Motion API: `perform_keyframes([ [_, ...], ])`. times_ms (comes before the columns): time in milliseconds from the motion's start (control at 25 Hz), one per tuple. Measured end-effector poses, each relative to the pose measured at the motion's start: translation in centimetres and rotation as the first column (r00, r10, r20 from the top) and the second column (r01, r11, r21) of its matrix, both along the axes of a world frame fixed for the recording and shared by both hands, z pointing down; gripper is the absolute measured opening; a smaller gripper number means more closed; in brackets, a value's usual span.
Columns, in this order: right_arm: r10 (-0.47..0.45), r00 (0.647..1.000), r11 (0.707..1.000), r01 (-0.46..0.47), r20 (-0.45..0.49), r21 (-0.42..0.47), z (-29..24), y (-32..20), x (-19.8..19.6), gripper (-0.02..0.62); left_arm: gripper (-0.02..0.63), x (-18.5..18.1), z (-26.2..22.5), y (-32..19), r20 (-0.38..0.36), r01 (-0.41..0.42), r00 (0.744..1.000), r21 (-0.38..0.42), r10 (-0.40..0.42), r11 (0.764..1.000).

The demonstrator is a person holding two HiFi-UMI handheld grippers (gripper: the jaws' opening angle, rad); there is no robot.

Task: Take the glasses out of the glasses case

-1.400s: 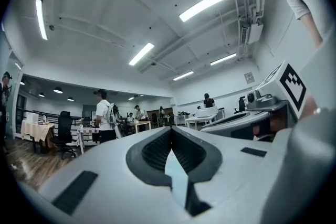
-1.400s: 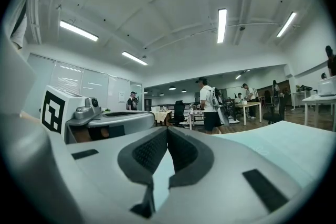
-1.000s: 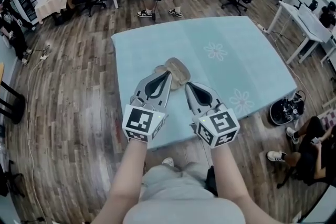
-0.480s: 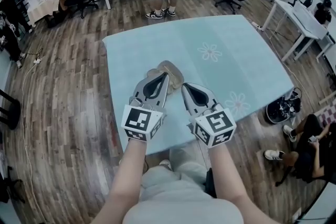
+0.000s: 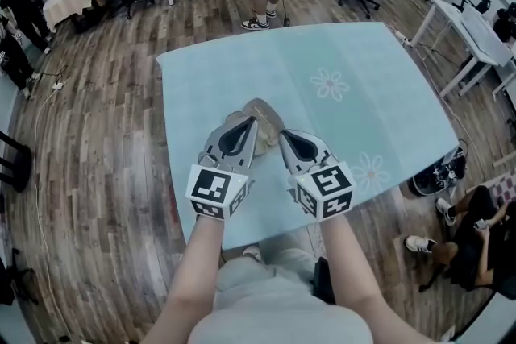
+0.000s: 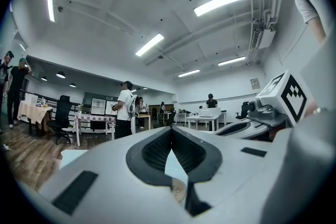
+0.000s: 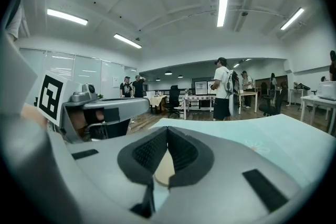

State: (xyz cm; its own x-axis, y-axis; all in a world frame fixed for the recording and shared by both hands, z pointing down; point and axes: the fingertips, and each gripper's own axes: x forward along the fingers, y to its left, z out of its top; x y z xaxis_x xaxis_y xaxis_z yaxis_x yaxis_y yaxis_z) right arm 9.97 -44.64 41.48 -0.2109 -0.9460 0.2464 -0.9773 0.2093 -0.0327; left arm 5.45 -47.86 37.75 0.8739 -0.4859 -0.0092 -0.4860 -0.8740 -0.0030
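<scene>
markers of black and white squares cover the cube on each gripper. left gripper has its jaws pressed together at the tips with nothing clamped between them, and its tip reaches over the near edge of the tan glasses case. right gripper is closed the same way, its tip just beside the case's near right end. the case lies on the pale blue tablecloth, ahead of both tips.
</scene>
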Motion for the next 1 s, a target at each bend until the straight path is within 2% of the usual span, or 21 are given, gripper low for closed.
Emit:
perform_keyframes([
  [160, -0.014, 1.000, 0.999, 0.014, -0.002, -0.034, 1.6, -2.2, 0.6, 0.006, 0.008, 0.4, 1.4, -1.5, 0.023, 0.006, 1.000, -0.026, -0.005, 1.000],
  [400, -0.004, 1.000, 0.990, 0.001, -0.019, -0.138, 5.2, -5.3, 1.7, 0.006, 0.008, 1.0, 3.2, -3.8, 0.028, 0.003, 1.000, -0.074, -0.001, 0.997],
  [680, -0.056, 0.997, 0.972, 0.045, -0.045, -0.231, 8.6, -8.1, 2.0, 0.008, 0.008, 1.9, 5.4, -5.3, 0.051, -0.004, 0.999, -0.117, 0.010, 0.993],
  [800, -0.087, 0.994, 0.956, 0.066, -0.061, -0.287, 10.3, -9.0, 2.1, 0.021, 0.008, 1.9, 6.3, -6.1, 0.054, 0.009, 0.999, -0.135, -0.002, 0.991],
  [880, -0.104, 0.993, 0.936, 0.077, -0.063, -0.345, 11.6, -9.4, 2.3, 0.092, 0.008, 2.0, 6.7, -6.6, 0.055, 0.019, 0.998, -0.145, -0.011, 0.989],
  [1000, -0.131, 0.988, 0.903, 0.085, -0.081, -0.422, 13.4, -10.0, 2.6, 0.083, 0.008, 2.4, 7.1, -7.3, 0.059, 0.029, 0.998, -0.152, -0.020, 0.988],
])
